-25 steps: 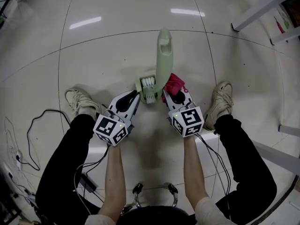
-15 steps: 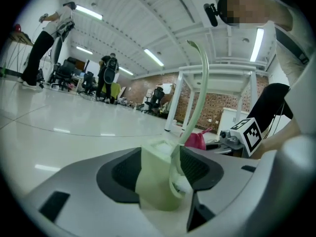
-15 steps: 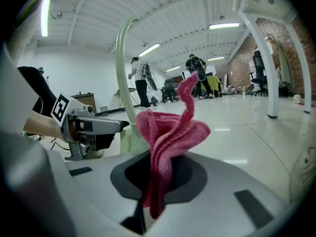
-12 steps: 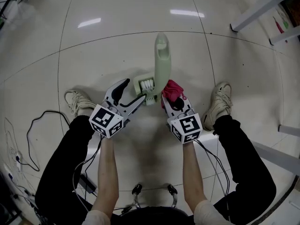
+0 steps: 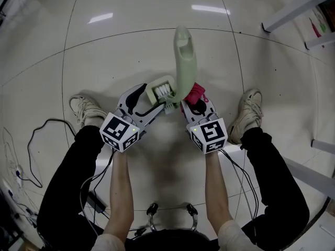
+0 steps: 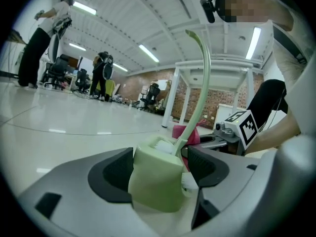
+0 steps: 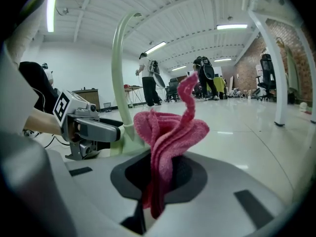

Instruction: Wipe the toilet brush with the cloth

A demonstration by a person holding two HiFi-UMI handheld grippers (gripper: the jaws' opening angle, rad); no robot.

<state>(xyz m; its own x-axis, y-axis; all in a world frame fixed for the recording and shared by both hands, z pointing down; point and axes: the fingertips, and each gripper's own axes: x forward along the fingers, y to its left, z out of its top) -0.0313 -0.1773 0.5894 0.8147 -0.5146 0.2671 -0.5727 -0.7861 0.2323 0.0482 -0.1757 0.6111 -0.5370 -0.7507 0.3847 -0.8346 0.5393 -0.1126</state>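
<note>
Pale green plastic makes up the toilet brush (image 5: 183,61), whose long curved handle rises from a boxy base of the same green with white bristles (image 6: 160,144) showing at its top. It sits low over the glossy tiled floor (image 5: 131,46), in the stretch between the person's two shoes and well away from the white table legs (image 5: 293,7) at the floor's far right edge; whether the base rests on the tiles or hangs just above them I cannot tell. The left gripper (image 5: 151,99) has just been opening its jaws, and they now stand wide apart with the brush's green base between them: the pad on the right side of the left gripper view is clear of it, while the other lies close against its side without squeezing. The right gripper (image 7: 158,181) has its jaws closed tight on the cloth (image 7: 168,132), a pink-red towelling rag that bunches up in folds above the pads, with one twisted corner pointing upward. The cloth is just beside the lower part of the brush handle, on its right in the head view, and looks to be touching it there. Both grippers point away from the person, slightly downward, with the marker cubes facing the head camera. A black cable (image 5: 36,135) loops on the floor beyond the left shoe (image 5: 86,109).
</note>
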